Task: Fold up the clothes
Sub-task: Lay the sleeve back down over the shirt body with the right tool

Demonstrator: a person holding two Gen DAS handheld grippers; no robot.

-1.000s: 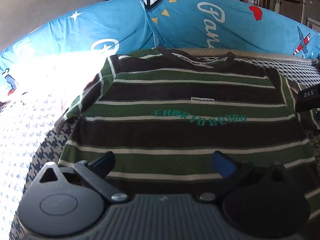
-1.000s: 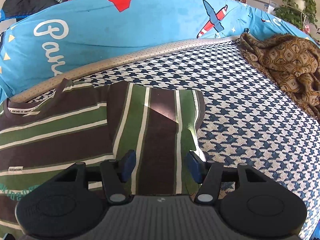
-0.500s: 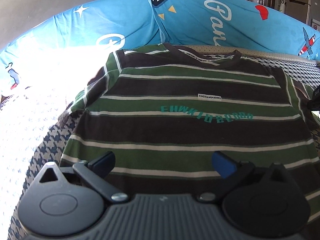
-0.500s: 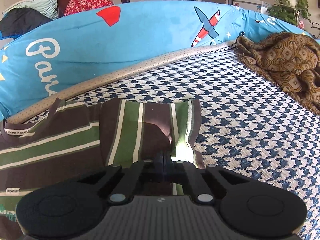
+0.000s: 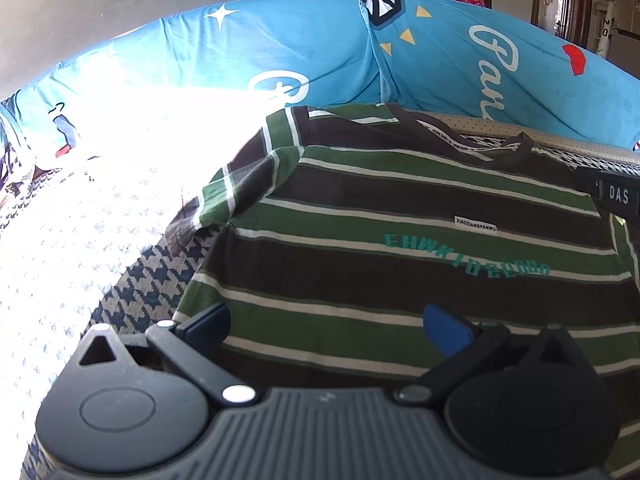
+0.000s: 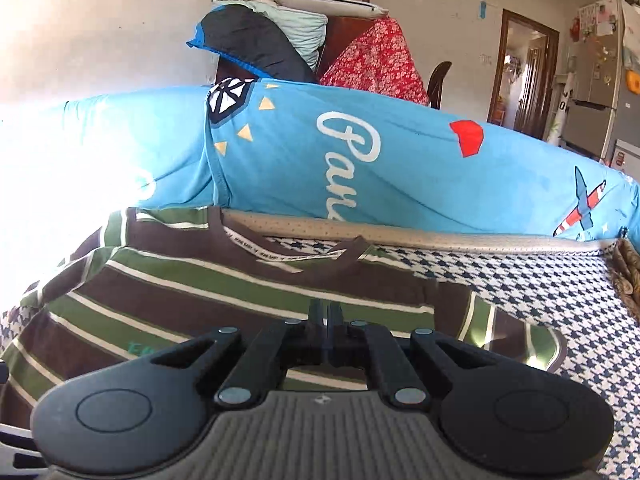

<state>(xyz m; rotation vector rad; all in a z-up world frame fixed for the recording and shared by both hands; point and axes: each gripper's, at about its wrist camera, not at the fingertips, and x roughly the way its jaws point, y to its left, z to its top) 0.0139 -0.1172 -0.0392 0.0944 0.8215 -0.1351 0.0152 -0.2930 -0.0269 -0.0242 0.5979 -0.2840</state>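
1. A striped T-shirt [image 5: 400, 240] in green, brown and white is seen spread front-up across the middle of the left wrist view, on a bed cover [image 5: 152, 292] with a blue-and-white houndstooth pattern.
2. The shirt's collar [image 5: 460, 140] is turned toward the top of the frame, close to a long blue cushion [image 5: 280, 60] printed with white script, which runs along the upper part of both views.
3. The left hand-held gripper [image 5: 332, 320] is shown at the bottom centre of its view, its blue-padded fingers spread wide apart above the shirt's lower stripes, with nothing between them.
4. The right hand-held gripper [image 6: 324, 316] is shown at the lower centre of its view with its fingers pressed together on the shirt's fabric beside the right sleeve [image 6: 516, 332], which is lifted and creased at the lower right of the frame.
5. The left sleeve [image 5: 240, 184] is seen lying rumpled at centre left, next to a patch of strong sunlight.
6. A brown patterned cloth [image 6: 628, 276] is glimpsed at the right edge of the right wrist view.
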